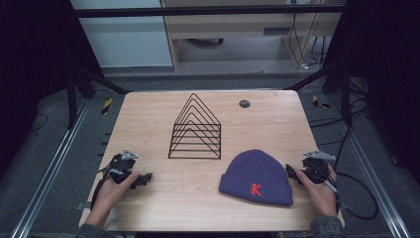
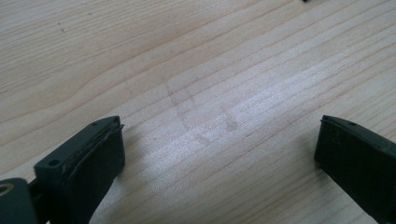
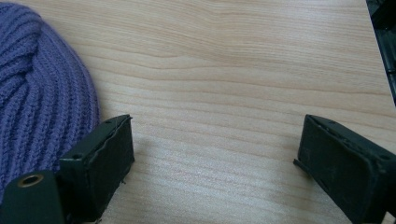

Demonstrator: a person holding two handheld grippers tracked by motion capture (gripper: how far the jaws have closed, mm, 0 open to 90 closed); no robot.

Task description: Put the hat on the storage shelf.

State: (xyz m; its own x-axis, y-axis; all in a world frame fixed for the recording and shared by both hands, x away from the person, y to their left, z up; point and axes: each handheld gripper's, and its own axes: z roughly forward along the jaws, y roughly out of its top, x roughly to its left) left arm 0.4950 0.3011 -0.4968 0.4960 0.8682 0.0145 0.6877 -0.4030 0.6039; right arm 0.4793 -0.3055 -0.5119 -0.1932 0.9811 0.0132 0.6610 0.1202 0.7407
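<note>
A: Position of the purple beanie (image 1: 257, 177)?

B: Flat on the wooden surface (image 1: 158, 119), near right, red letter facing up. The black wire rack (image 1: 195, 128) stands behind it, well apart.

A: Right gripper (image 1: 293, 173)?

B: Resting just beside the beanie's right edge. Fingers (image 3: 105, 163) wide apart, bare wood between them; knit shows just beside one finger.

A: Left gripper (image 1: 144, 179)?

B: Near left on the surface, well apart from the beanie. Fingers (image 2: 88, 163) spread wide, nothing held.

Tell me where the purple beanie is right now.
In the high view the purple beanie lies flat on the table's near right part, just in front of the black wire rack and close beside the open right gripper.
</note>
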